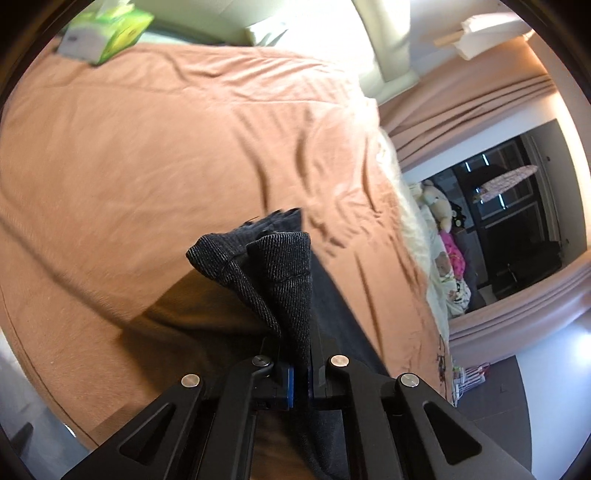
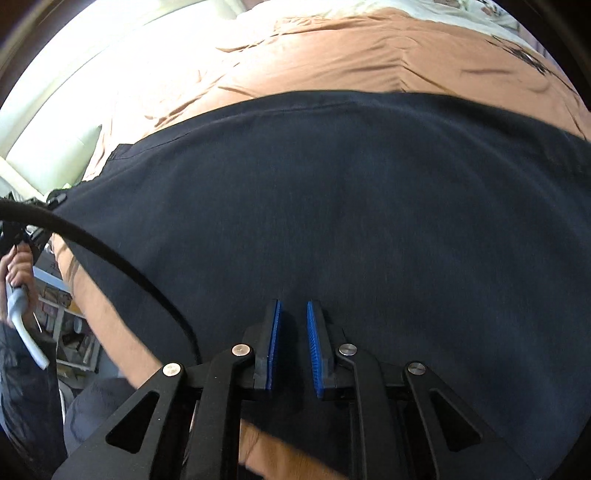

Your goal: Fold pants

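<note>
The dark denim pants [image 2: 332, 203] lie spread flat over an orange-brown bedspread [image 2: 332, 48] and fill most of the right wrist view. My right gripper [image 2: 293, 306] points down at them, its blue pads [image 2: 274, 332] a narrow gap apart, with flat cloth showing in the gap and nothing pinched. In the left wrist view my left gripper [image 1: 299, 343] is shut on a bunched edge of the pants [image 1: 284, 266]. That edge stands up in folds above the bedspread [image 1: 147, 147], and the rest of the cloth trails down past the fingers.
A green tissue box [image 1: 107, 33] sits at the bed's far corner. Soft toys [image 1: 439, 206] lie along the bed's right side, beside curtains and a dark window. A black cable [image 2: 110, 251] crosses the pants at the left, near a hand [image 2: 18, 266].
</note>
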Available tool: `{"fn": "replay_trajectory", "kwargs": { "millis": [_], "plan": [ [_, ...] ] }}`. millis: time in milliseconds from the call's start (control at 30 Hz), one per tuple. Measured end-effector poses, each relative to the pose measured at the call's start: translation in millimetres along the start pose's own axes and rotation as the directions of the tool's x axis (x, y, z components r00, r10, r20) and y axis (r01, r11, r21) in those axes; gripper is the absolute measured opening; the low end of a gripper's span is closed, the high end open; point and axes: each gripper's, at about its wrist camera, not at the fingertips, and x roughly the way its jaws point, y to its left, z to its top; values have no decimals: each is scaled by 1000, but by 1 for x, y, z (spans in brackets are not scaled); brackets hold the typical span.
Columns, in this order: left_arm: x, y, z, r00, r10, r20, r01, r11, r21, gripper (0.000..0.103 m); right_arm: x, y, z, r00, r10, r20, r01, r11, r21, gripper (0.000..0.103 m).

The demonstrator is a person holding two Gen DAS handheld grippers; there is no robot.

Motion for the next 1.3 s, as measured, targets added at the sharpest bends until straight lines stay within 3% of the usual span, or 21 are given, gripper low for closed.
{"fn": "replay_trajectory", "kwargs": {
  "millis": [200, 400, 533, 900, 1300],
  "plan": [
    [-3, -19, 4, 1000, -18, 11, 18, 1000, 17, 4, -13, -3, -8, 1000, -1, -1, 1, 1000, 10, 12],
    [-2, -21, 2, 1000, 5, 18, -5, 1000, 16, 4, -15, -14, 11, 1000, 6, -20, -5, 1000, 23, 12],
    [-1, -17, 0, 1000, 20, 21, -20, 1000, 6, 4, -5, -29, 45, 999, 15, -29, -14, 999, 36, 12],
    [5, 10, -7, 999, 22, 26, -20, 999, -41, 4, 30, -52, 129, 997, -66, -39, 68, 997, 41, 12],
    [9, 31, -12, 1000, 4, 20, -2, 999, -53, 4, 58, -63, 190, 996, -84, -14, 85, 995, 47, 12]
  ]
}}
